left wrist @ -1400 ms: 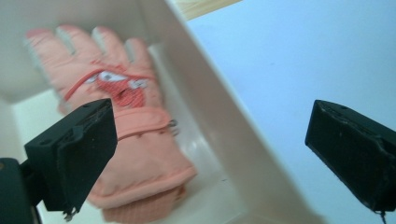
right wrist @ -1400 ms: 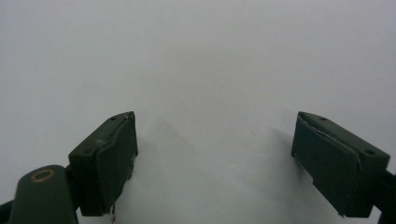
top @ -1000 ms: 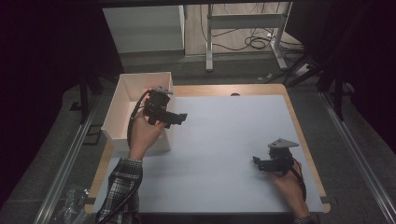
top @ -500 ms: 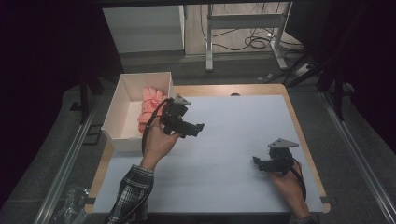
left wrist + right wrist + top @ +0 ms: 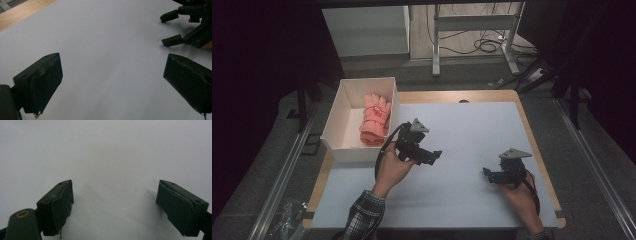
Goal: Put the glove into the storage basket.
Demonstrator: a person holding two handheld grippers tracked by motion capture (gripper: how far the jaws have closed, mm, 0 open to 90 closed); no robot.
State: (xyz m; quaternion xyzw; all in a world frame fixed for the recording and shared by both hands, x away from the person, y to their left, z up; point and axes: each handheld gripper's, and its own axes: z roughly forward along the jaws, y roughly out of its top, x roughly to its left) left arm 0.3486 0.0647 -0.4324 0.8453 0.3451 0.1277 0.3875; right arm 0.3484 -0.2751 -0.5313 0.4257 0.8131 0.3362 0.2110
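While the left gripper (image 5: 434,156) was held above the white table surface (image 5: 472,130), just to the right of the white box (image 5: 343,107), its jaws were seen spread wide apart in the left gripper view, with nothing between them but the bare white top. A pink glove (image 5: 375,120) was seen lying inside the box, against its right wall, well clear of both grippers. The left gripper was held in the left hand (image 5: 393,167), a plaid sleeve (image 5: 364,217) being visible at the lower edge. The right gripper (image 5: 488,173) was held low near the right part of the table, its jaws likewise parted and empty. In the left gripper view, the right gripper (image 5: 171,27) was seen farther off, at the upper right.
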